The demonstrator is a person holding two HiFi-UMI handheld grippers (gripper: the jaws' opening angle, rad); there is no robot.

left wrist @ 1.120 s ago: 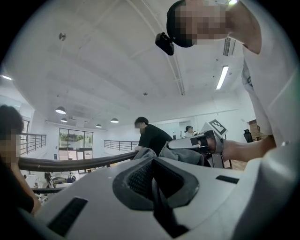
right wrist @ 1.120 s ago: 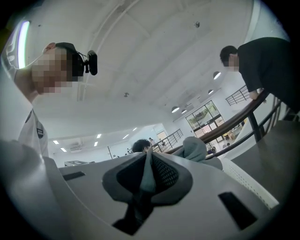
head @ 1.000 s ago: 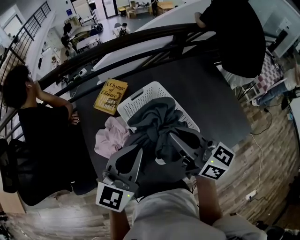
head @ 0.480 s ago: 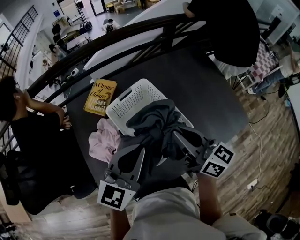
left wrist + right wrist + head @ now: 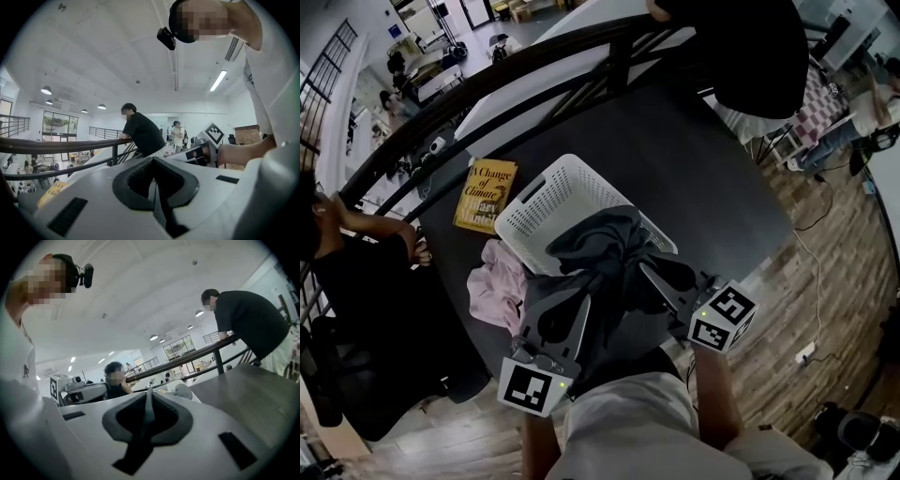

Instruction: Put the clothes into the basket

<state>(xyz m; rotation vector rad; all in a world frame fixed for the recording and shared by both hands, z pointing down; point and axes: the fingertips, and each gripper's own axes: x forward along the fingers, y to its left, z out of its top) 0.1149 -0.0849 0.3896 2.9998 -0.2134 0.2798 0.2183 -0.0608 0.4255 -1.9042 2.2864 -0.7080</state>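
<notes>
A dark grey garment [image 5: 602, 246] hangs bunched over the near end of the white perforated basket [image 5: 551, 192] on the dark table [image 5: 712, 178]. My left gripper [image 5: 584, 286] grips its lower left part and my right gripper [image 5: 645, 270] its right side. Both sets of jaws are closed with a thin fold of grey cloth pinched between them, seen in the left gripper view [image 5: 153, 185] and the right gripper view [image 5: 148, 405]. A pink garment [image 5: 494, 286] lies crumpled on the table left of the basket.
A yellow book [image 5: 485, 194] lies beside the basket's far left. A dark railing [image 5: 534, 75] runs along the table's far side, with a person in black [image 5: 741, 47] leaning on it. Another person [image 5: 356, 262] sits at the left edge. The wooden floor [image 5: 806, 309] lies to the right.
Both grippers have carried the grey garment a little further over the basket's near end. The head view has shifted, so basket and book sit further left in the picture.
</notes>
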